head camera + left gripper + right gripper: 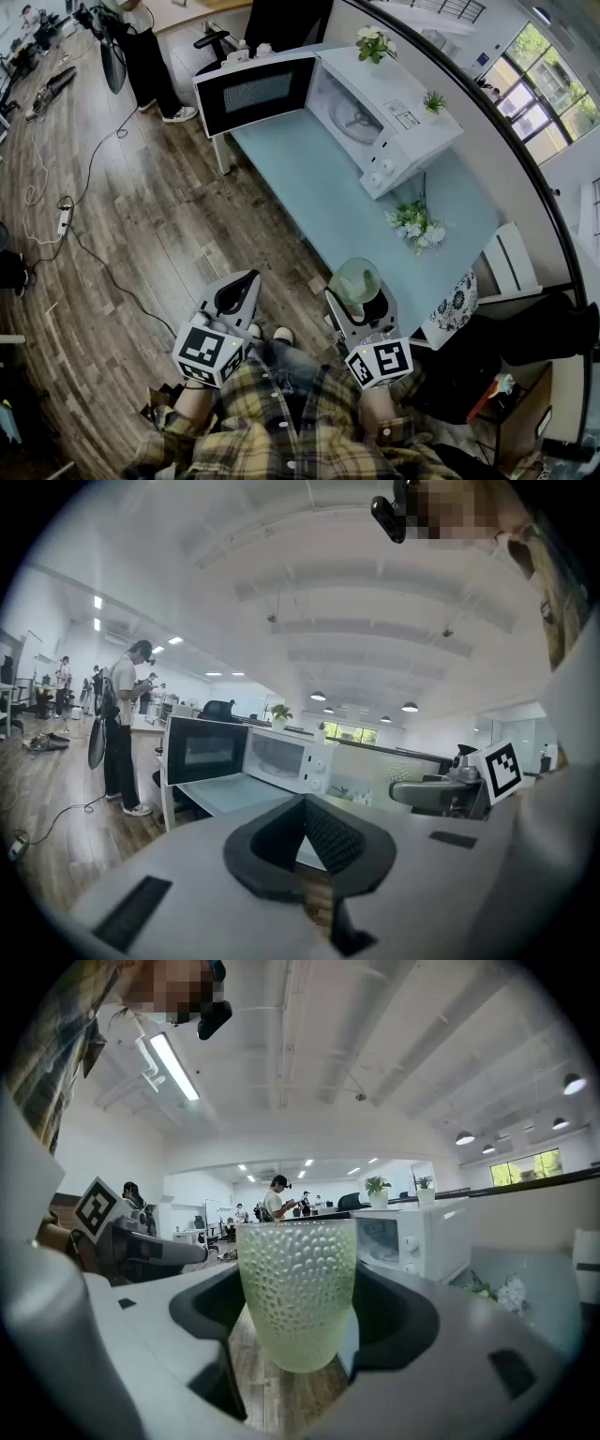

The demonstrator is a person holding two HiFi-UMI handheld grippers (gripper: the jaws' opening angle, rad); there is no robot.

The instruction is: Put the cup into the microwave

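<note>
Green dimpled glass is showing between the jaws of the right hand-held gripper (359, 302), which is pinching the cup (298, 1288) by its sides with the jaws spread wide around its body. The cup is hanging in the air close to the person, over the wooden floor (141, 216) just beside the near end of the pale blue worktop (319, 197), and well apart from the microwave (403, 117). The left hand-held gripper (303, 806) is hovering alongside with its jaws pressed together on nothing. The microwave is standing at the far end of the worktop with its door (255, 94) swung wide open, and the round turntable (354, 120) is showing inside. The step in hand, as I am judging it, is carrying the cup forward to that opening. Doing it well is going to mean keeping the grip level, travelling along the worktop clear of the flowers (412, 223) lying on it, entering the cavity squarely past the open door, and lowering the base flat onto the turntable before easing the jaws apart. The cup is standing upright in the grip: its long axis is running vertically, with the wider mouth pointing up and the narrower base pointing down, so no turning seems to be needed, only a steady carry.
</note>
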